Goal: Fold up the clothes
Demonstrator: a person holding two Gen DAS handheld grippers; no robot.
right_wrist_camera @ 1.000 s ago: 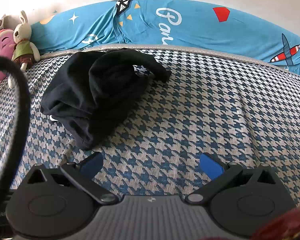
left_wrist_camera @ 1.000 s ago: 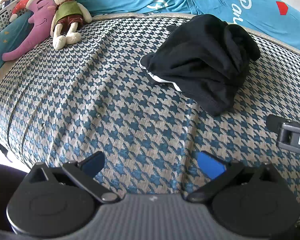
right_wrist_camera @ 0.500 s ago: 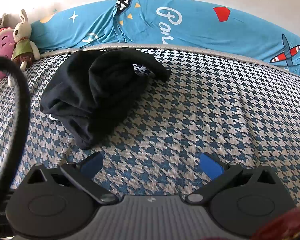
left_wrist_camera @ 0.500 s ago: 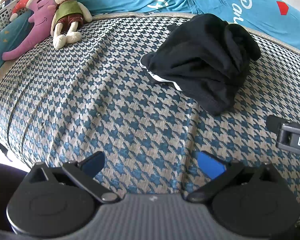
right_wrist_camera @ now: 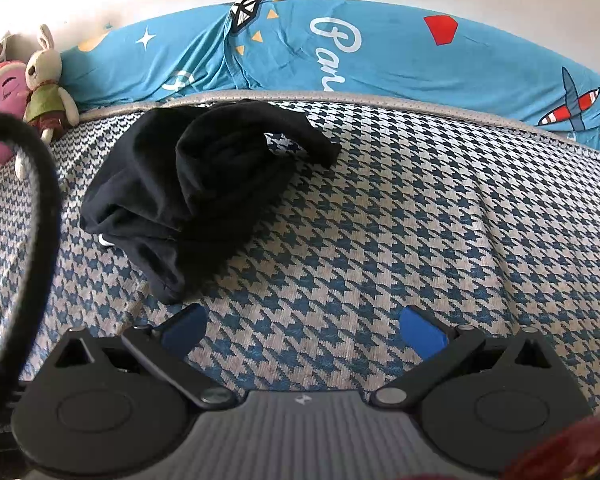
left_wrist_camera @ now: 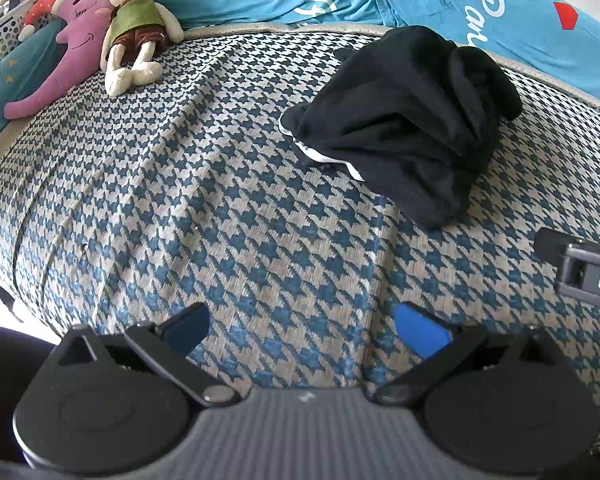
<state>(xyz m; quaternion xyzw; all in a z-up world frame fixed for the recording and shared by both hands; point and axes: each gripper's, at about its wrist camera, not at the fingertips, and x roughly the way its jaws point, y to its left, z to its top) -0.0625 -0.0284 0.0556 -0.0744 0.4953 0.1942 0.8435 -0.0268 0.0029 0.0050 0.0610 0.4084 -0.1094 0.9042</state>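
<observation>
1. Nothing has visibly shifted since the earlier frames: both grippers hover in the same spots above the bed, and the crumpled black garment (left_wrist_camera: 404, 128) lies in the same heap.
2. The left gripper (left_wrist_camera: 302, 330) has its two blue-tipped fingers spread wide apart with nothing between them, only bare bedcover below.
3. The right gripper (right_wrist_camera: 302, 330) is likewise spread wide and empty, over bare cover.
4. The black garment (right_wrist_camera: 196, 196) sits bunched on the blue-and-beige houndstooth bedcover (left_wrist_camera: 220, 216), toward the far side of the bed, ahead and to the right of the left gripper and ahead and to the left of the right gripper; neither gripper touches it.
5. A bit of white trim (left_wrist_camera: 320, 156) shows at the garment's lower left edge in the left wrist view.
6. Behind the garment, a bright blue printed quilt (right_wrist_camera: 380, 60) runs along the far edge of the bed against a pale wall.
7. A beige plush rabbit in a green top (left_wrist_camera: 134, 28) lies at the far left corner, just beside a purple moon-shaped plush (left_wrist_camera: 64, 60).
8. A black cable (right_wrist_camera: 40, 208) curves down the left side of the right wrist view.
</observation>
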